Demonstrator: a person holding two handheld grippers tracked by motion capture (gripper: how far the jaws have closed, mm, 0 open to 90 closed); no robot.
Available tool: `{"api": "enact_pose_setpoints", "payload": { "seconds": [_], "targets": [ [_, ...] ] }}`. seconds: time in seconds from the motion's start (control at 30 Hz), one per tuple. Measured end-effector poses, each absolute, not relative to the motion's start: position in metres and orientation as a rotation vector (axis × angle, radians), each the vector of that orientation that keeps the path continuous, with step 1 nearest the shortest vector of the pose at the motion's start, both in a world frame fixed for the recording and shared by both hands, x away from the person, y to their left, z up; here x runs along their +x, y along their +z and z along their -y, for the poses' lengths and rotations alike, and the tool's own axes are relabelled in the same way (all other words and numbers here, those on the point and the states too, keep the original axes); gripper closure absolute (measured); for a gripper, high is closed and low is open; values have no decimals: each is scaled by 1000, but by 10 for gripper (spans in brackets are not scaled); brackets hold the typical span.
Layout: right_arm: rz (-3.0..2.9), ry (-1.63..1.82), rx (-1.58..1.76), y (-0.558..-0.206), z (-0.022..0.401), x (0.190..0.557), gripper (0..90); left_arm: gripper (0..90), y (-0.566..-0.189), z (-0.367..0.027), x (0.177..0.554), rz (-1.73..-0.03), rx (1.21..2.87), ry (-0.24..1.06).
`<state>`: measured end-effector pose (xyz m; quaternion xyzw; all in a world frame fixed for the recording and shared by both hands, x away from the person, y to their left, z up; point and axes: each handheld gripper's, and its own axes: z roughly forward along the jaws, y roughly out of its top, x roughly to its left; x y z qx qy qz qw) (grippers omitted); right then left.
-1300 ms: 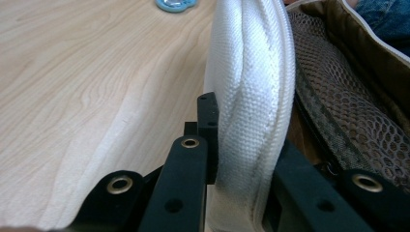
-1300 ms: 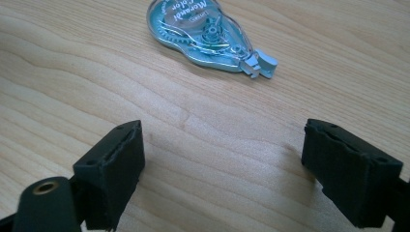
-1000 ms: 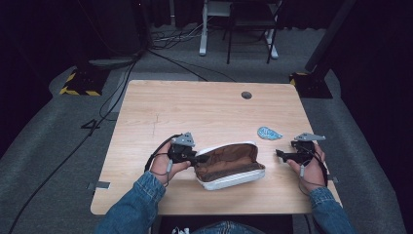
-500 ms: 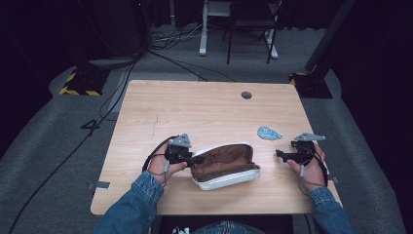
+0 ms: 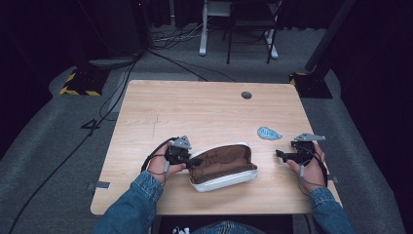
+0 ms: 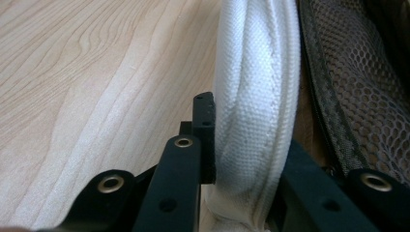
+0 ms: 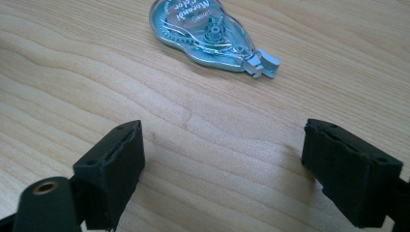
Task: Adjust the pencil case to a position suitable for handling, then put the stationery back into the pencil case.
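1. On the pale wooden table [image 5: 195, 112], the largest item shown, all the work lay along the near edge, in front of the person's two denim sleeves.
2. Near the middle of that edge lay the pencil case [image 5: 224, 165], white outside and brown inside, spread open with its mesh pocket facing up.
3. At the case's left end sat the left gripper [image 5: 187, 161]; in the left gripper view its jaws stood narrow on either side of the white fabric rim [image 6: 256, 106], with the outer pad against the cloth. They had just been opening slightly, and the rim lay between them.
4. Well apart at the right side rested the right gripper [image 5: 281, 155], its jaws spread wide and empty over bare wood.
5. Just beyond those open jaws lay the smallest object, a teal correction tape dispenser [image 7: 212, 34], flat on the table and apart from the case.

Judged step: the case appeared to be steadied open at its rim, ready for loading. The next move probably called for the right gripper to advance, close on the dispenser's narrow body and carry it over the open case, while the left kept the rim from shifting.
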<state>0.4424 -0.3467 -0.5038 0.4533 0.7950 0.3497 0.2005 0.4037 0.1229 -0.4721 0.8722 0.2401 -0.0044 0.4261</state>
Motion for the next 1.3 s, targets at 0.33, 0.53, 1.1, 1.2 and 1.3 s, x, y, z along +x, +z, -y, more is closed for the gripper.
{"api": "enact_pose_setpoints", "payload": {
  "seconds": [0.33, 0.53, 1.1, 1.2, 1.3],
  "targets": [
    [-2223, 978, 1266, -504, 347, 442, 151, 416, -473, -123, 403, -663, 2102, 16],
    [-2224, 978, 1266, -504, 347, 442, 151, 369, -467, -129, 399, -669, 2083, 60],
    [-2230, 979, 1258, -504, 344, 444, 151, 338, -454, -149, 381, -689, 2066, 161],
    [-2230, 980, 1258, -504, 344, 444, 151, 335, -452, -155, 376, -693, 2056, 178],
    [-2238, 983, 1249, -504, 345, 444, 152, 333, -451, -165, 369, -704, 2056, 206]
  ]
}}
